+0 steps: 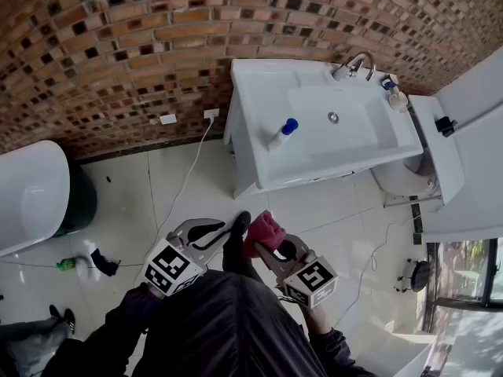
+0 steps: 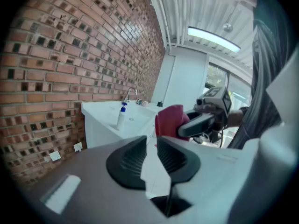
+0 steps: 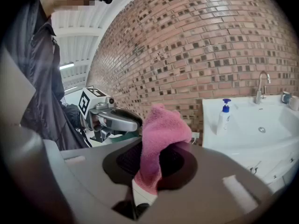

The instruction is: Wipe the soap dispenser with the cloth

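Right gripper point(image 1: 269, 246) point(image 3: 160, 148) was clenched on a pink cloth point(image 1: 264, 231) point(image 3: 161, 129). The cloth was pinched between the pads and bunched up above the jaw tips. The left gripper view showed the same cloth point(image 2: 169, 120) sticking out of the right gripper's jaws.

Left gripper point(image 1: 218, 229) point(image 2: 150, 142) was closed with nothing in it; only floor showed past the jaws. The two grippers were held side by side over the white tiled floor point(image 1: 330, 210), both pointing somewhat downward toward the washbasin and well apart from it. The person's dark sleeves filled the bottom of the head view.

Soap dispenser point(image 1: 281, 134) point(image 2: 121, 118) point(image 3: 224, 117) was a white bottle with a blue pump. It stood upright on the flat left part of the white washbasin point(image 1: 259, 93), toward its front edge and left of the bowl. Nothing touched it.

Faucet point(image 1: 354, 65) sat at the washbasin's back edge. A second small bottle point(image 1: 395, 94) stood near the back right corner. The brick wall point(image 1: 118, 38) ran behind the washbasin, and a white cable point(image 1: 189, 175) hung from a wall socket down to the floor.
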`<state>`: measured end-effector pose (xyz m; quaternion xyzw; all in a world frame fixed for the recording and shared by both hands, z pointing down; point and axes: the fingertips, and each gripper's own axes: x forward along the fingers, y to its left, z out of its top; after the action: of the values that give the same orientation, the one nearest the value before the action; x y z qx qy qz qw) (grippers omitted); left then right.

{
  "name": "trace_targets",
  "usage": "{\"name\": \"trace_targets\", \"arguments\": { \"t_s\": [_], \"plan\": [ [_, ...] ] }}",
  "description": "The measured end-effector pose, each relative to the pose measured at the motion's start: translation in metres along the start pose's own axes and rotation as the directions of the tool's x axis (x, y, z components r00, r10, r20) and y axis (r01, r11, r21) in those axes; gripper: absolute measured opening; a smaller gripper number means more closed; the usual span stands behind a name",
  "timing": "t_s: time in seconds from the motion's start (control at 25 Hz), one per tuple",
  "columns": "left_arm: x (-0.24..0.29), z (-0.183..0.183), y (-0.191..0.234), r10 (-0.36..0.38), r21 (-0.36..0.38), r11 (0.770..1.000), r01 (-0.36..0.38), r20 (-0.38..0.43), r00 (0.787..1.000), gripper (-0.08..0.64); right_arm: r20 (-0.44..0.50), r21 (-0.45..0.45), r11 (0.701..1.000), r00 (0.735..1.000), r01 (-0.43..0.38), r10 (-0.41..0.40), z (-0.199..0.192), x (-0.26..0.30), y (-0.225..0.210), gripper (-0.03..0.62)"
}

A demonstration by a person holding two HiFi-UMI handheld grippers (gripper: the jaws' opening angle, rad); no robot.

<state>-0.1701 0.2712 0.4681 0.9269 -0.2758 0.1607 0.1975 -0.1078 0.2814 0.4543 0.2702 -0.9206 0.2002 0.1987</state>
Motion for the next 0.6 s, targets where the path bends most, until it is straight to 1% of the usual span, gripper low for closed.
{"name": "trace_targets", "arguments": {
  "t_s": [0.16, 0.28, 0.48, 0.6],
  "plan": [
    [0.05, 0.041, 0.035, 0.016, -0.004, 1.0, -0.016, -0.013, 1.0, 0.069, 0.006, -0.008, 1.0, 1.0, 0.027, -0.027, 0.027, 0.01, -0.081, 0.069],
    [0.086, 0.067, 0.057, 0.028, -0.006, 1.0, -0.028, -0.021, 0.999, 0.069, 0.002, 0.009, 0.999, 0.999, 0.034, -0.034, 0.036, 0.021, -0.136, 0.069],
    [0.13, 0.088, 0.077, 0.036, -0.011, 0.999, -0.037, -0.061, 0.997, 0.07, 0.008, 0.044, 0.999, 1.0, -0.006, 0.005, 0.043, 0.048, -0.198, 0.069],
    [0.143, 0.093, 0.082, 0.045, -0.026, 0.999, -0.047, -0.08, 0.996, 0.069, -0.012, 0.054, 0.998, 0.999, -0.036, 0.037, 0.038, 0.065, -0.219, 0.069]
  ]
}}
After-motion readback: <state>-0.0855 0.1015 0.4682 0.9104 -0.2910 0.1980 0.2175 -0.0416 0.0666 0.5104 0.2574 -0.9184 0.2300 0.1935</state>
